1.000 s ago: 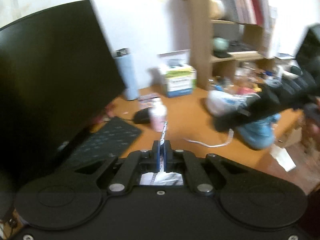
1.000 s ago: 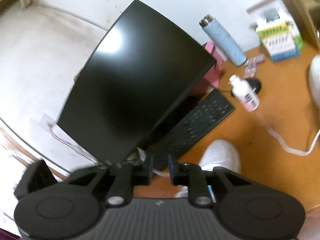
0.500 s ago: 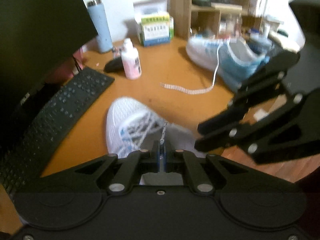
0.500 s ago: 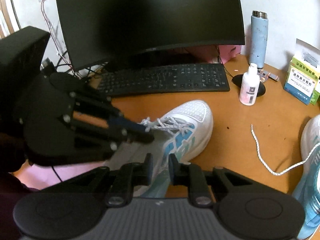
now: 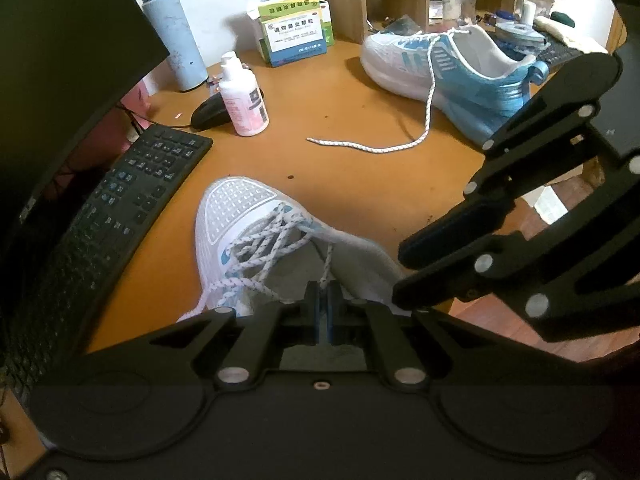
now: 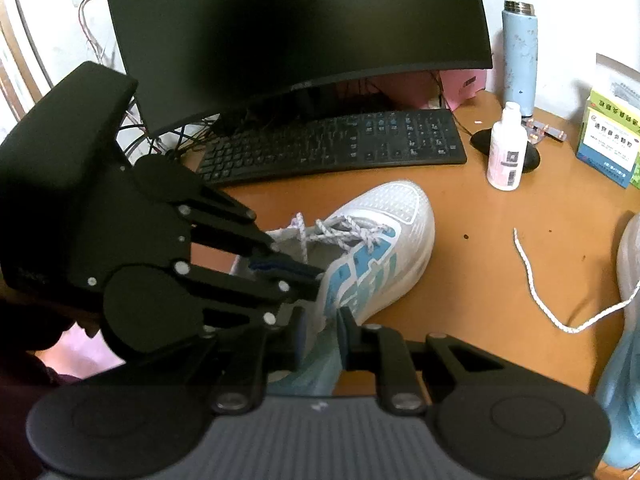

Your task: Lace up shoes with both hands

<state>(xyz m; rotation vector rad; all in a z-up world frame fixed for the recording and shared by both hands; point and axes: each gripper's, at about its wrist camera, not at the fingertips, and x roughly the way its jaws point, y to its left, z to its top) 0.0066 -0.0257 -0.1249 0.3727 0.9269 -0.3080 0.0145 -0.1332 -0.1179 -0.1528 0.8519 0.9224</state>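
Observation:
A white and blue shoe (image 5: 236, 216) (image 6: 400, 216) lies on the orange desk, toe pointing toward the keyboard, its white speckled lace crossed over the tongue. My left gripper (image 5: 323, 292) (image 6: 312, 270) is shut on the free lace end (image 5: 327, 260) (image 6: 303, 236), just above the shoe's opening. My right gripper (image 6: 322, 320) (image 5: 400, 272) hovers at the shoe's heel side, its fingers a narrow gap apart with nothing pinched. A second shoe (image 5: 460, 68) (image 6: 628, 264) lies farther right, its loose lace (image 5: 376, 147) (image 6: 532, 284) trailing over the desk.
A black keyboard (image 6: 332, 144) and a monitor (image 6: 296, 32) stand beyond the near shoe. A white bottle (image 6: 506, 152), a black mouse (image 5: 208, 112), a pale blue flask (image 6: 518, 52) and a medicine box (image 5: 294, 32) stand behind. The desk edge runs at right (image 5: 520, 240).
Both grippers have come down from facing the monitor and back of the desk to the near shoe. The left one kept the lace end. The right one rolled upright beside it.

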